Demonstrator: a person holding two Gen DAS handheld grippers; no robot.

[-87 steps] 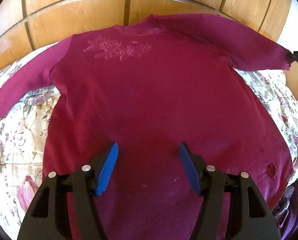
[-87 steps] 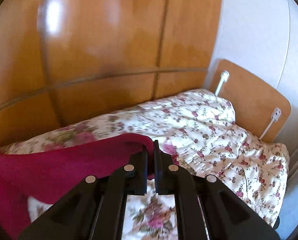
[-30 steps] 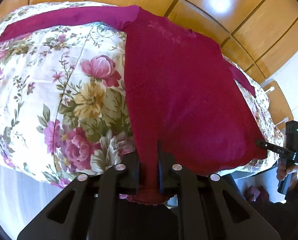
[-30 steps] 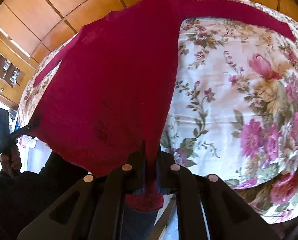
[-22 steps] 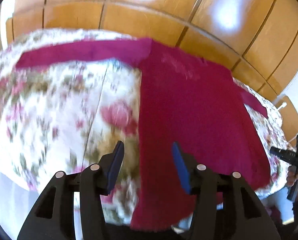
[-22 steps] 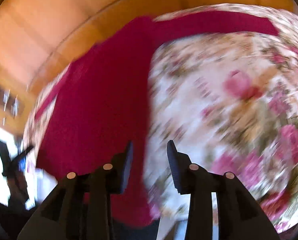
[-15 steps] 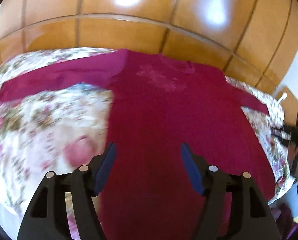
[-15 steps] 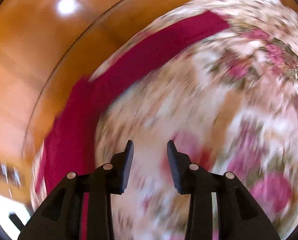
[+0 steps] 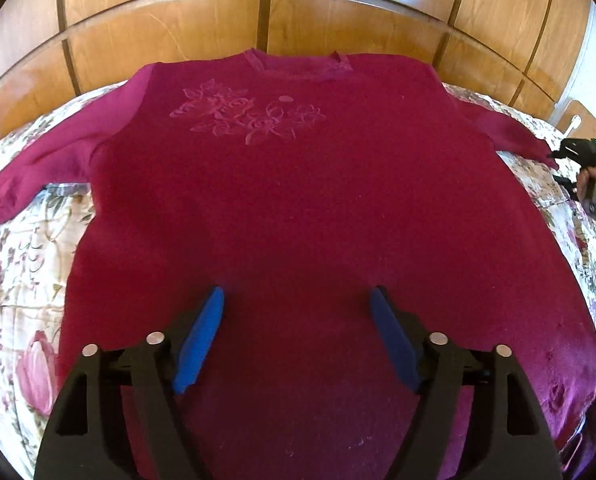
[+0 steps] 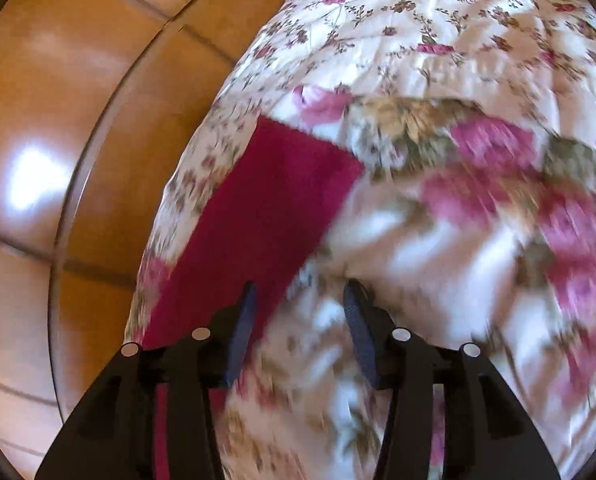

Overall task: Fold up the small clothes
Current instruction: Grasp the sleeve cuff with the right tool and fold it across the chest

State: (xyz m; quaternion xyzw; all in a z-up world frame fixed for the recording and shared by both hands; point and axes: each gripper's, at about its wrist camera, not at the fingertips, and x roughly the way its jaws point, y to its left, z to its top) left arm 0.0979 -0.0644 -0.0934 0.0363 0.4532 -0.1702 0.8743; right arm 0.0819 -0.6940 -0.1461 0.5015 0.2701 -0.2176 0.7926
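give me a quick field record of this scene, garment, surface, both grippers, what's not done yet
garment: magenta sweater, spread flat, front up, flower embroidery on the chest
sleeves: both stretched out sideways; right sleeve lies flat on the cover
surface: floral bedspread on a bed, wooden panelling behind
left gripper: open, over the lower body of the sweater, holding nothing
right gripper: open, at the right sleeve, holding nothing
fold state: no fold made yet

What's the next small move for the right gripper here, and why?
Probably ease the right gripper left and close on the sleeve cuff. Both grippers are open, the sweater lies flat with both sleeves spread, and this sleeve lies just left of the jaws.
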